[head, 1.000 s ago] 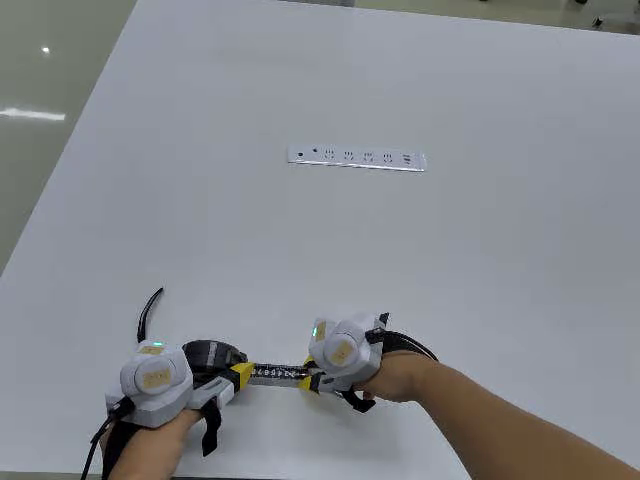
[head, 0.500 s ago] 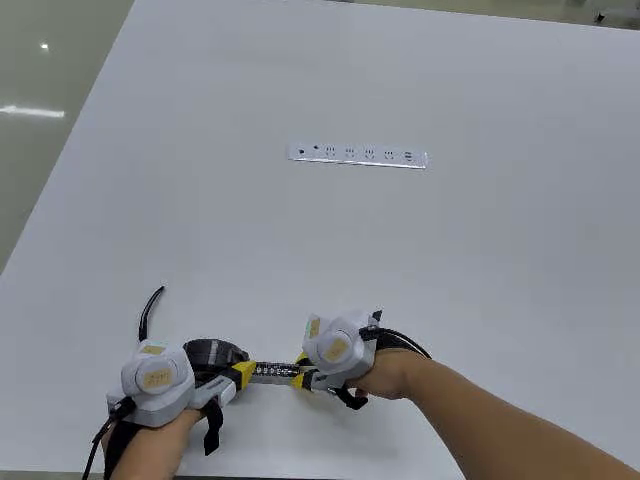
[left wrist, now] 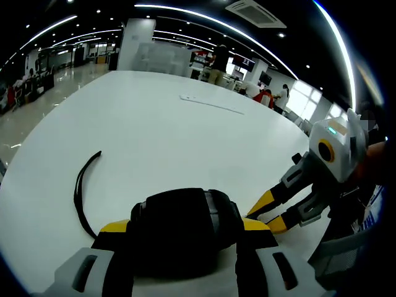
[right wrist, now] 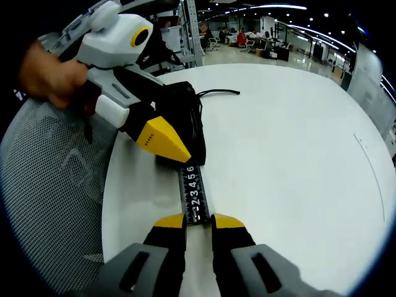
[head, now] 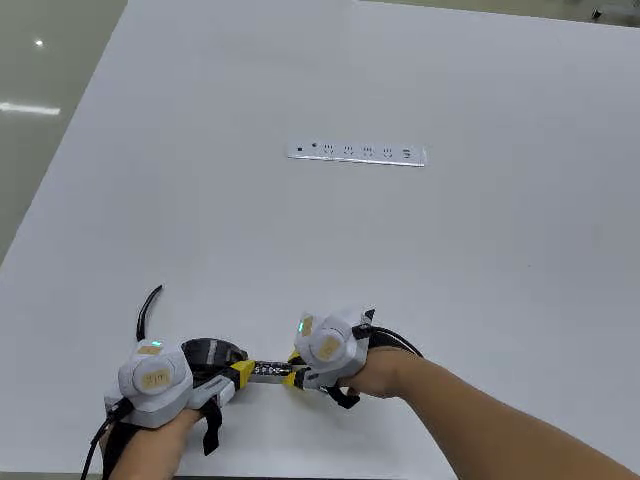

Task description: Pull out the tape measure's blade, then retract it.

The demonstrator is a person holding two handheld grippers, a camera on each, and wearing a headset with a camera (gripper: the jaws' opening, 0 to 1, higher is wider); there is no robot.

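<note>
Nearest the person, at the table's (head: 420, 260) front edge, the left claw (head: 232, 378) is clamping the black tape measure (head: 212, 354) by its case. The right claw (right wrist: 198, 221) is pinching the end of the blade (right wrist: 193, 195), jaws closed on it. Over the last second the right claw has been sliding left toward the case, so the exposed blade is getting shorter. That suggests the pull-out is done and the blade is being fed back in, with only a short stretch left.

The blade is showing the numerals 2 to 6; no brand name is legible on the case. Just beyond, the black strap (head: 147, 308) is curling on the table. Farther off, a white power strip (head: 357, 155) is lying flat, its markings too small to read.
</note>
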